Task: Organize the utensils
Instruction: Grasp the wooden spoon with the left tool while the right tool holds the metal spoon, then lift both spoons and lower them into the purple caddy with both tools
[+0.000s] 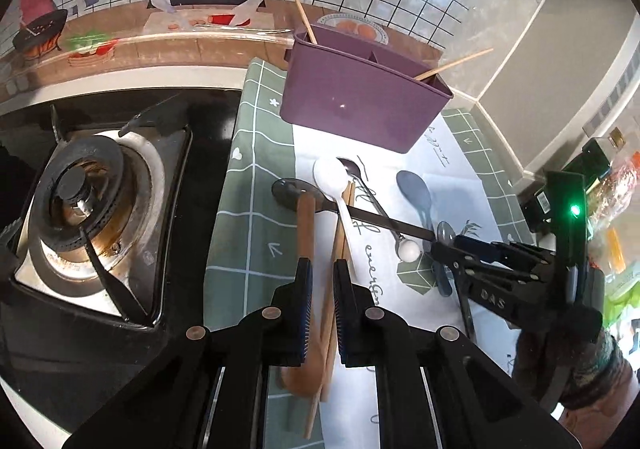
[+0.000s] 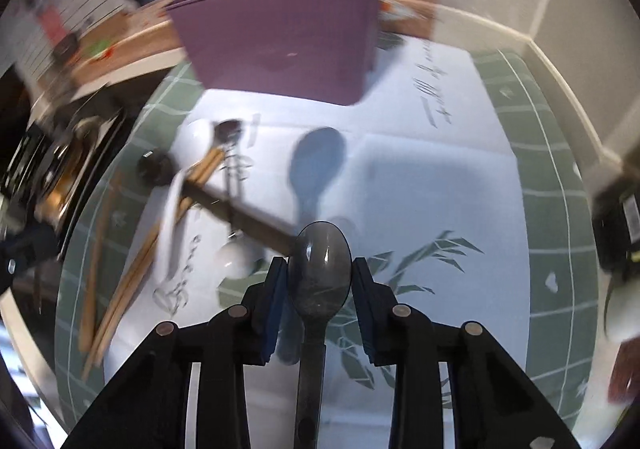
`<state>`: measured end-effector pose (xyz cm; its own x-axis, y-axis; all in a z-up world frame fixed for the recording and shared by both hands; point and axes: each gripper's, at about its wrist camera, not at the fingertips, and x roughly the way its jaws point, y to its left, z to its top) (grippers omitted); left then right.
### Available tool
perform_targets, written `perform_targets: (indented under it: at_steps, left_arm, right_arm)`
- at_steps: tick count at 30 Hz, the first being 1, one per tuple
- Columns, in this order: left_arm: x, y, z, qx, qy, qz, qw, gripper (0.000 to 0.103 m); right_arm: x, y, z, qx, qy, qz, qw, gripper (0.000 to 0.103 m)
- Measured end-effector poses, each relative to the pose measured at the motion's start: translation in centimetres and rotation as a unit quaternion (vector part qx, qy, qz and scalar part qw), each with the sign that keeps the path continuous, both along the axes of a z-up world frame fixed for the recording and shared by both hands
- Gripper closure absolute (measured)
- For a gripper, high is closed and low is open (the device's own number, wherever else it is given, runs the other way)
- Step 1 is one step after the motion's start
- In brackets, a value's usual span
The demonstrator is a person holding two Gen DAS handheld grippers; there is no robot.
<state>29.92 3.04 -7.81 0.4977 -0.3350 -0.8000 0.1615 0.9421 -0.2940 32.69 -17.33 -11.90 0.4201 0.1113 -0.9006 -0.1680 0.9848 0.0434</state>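
Green checked cloth (image 1: pixel 256 153) with a white printed centre covers the counter beside the gas burner (image 1: pixel 80 205), and tiled wall closes it off at 12 o'clock. At 12 o'clock from my right gripper (image 2: pixel 319 269) stands the purple plastic caddy (image 2: pixel 280 41), smooth-walled and divided, with a wooden chopstick (image 1: pixel 303 15) leaning out of one compartment.

My right gripper's fingers stand part open on either side of a translucent grey plastic spoon (image 2: pixel 320 273), bowl forward; whether the pads (image 2: pixel 280 289) actually press it I cannot tell (the view is blurred). A blue spoon (image 2: pixel 318 165) lies flat at 12 o'clock between that spoon and the caddy, apart from both.

My left gripper (image 1: pixel 320 273) is narrowly open over a wooden handle (image 1: pixel 306 225) and a pair of chopsticks (image 1: pixel 340 233); contact is unclear. At its 12 o'clock lie a glossy white spoon (image 1: pixel 332 177), a dark metal ladle (image 1: pixel 292 191) with a long flat handle, and a slim steel spoon (image 1: pixel 350 169), all crossing. Bare white cloth lies open at 2 o'clock.
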Motion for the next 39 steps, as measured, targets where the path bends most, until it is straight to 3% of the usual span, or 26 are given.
perform_targets:
  at_steps: [9, 15, 21, 26, 28, 32, 34, 39]
  left_arm:
    - [0.9, -0.3, -1.8, 0.006, 0.048, -0.019, 0.9987, 0.089]
    - [3.4, -1.7, -3.7, 0.04, 0.086, -0.038, 0.9948, 0.08]
    - [6.6, -3.8, -5.9, 0.124, 0.139, -0.07, 0.9801, 0.079]
    - [7.4, -5.8, -5.9, 0.169, 0.137, -0.106, 0.9704, 0.082]
    - [7.1, -6.2, -5.9, 0.163, 0.123, -0.111, 0.9727, 0.091]
    - [5.9, -5.2, -5.7, 0.136, 0.1, -0.077, 0.9826, 0.091]
    - [4.2, -4.2, -4.6, 0.125, 0.062, -0.053, 0.9888, 0.091]
    - [0.1, -1.7, -0.7, 0.035, -0.002, -0.011, 0.9993, 0.091]
  right_arm:
    - [-2.4, -1.4, 1.9, 0.032, -0.011, 0.014, 0.999, 0.073]
    - [-3.9, -2.5, 2.4, 0.04, -0.018, 0.008, 0.999, 0.073]
    - [-4.3, -3.2, 2.6, 0.048, -0.022, 0.009, 0.999, 0.073]
    - [-4.0, -3.5, 2.7, 0.064, -0.028, 0.01, 0.998, 0.073]
    - [-3.9, -3.6, 2.8, 0.073, -0.03, 0.01, 0.997, 0.073]
    - [-3.9, -3.1, 3.3, 0.076, -0.04, 0.012, 0.996, 0.073]
    - [-4.0, -2.9, 3.7, 0.072, -0.045, 0.012, 0.996, 0.073]
    - [-4.4, -2.6, 5.0, 0.065, -0.057, 0.008, 0.996, 0.073]
